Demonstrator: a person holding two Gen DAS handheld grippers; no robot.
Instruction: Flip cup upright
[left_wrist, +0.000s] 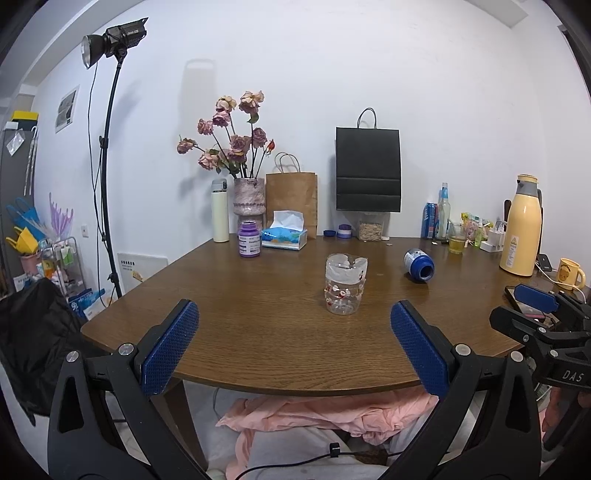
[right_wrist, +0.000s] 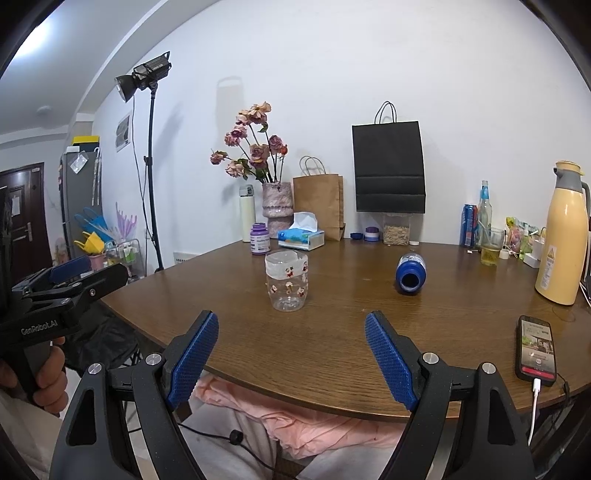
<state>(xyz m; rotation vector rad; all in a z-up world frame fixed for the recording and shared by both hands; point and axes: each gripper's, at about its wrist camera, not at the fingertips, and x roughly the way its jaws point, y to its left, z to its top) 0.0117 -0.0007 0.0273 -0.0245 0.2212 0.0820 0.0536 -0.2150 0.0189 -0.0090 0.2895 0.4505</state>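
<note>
Clear plastic cup with small red-and-white prints stands on the table, roughly mid-surface, a bit nearer the near edge than the far wall edge. Which end is up is hard to call: the top looks ragged and pale-banded, the bottom rounded and lobed like a cut bottle base, so it reads as already mouth-up, though I cannot say for sure. Nothing touches it. A blue bottle lies on its side to the cup's right, well apart, mouth facing the near edge; likely just clutter. Left gripper hangs over the near edge, fingers spread wide and empty, cup sitting between them in line of sight but well ahead, so it looks like a standoff or rest pose. Right gripper is the same: wide open, holding nothing, over the near edge, with the cup left of its centreline. Both tools sit side by side, each visible in the other's view. Phone lies by the near right edge, plugged in. Far edge is lined with a vase of flowers, tissue box, purple jar and yellow thermos, all clear of the working area.
</note>
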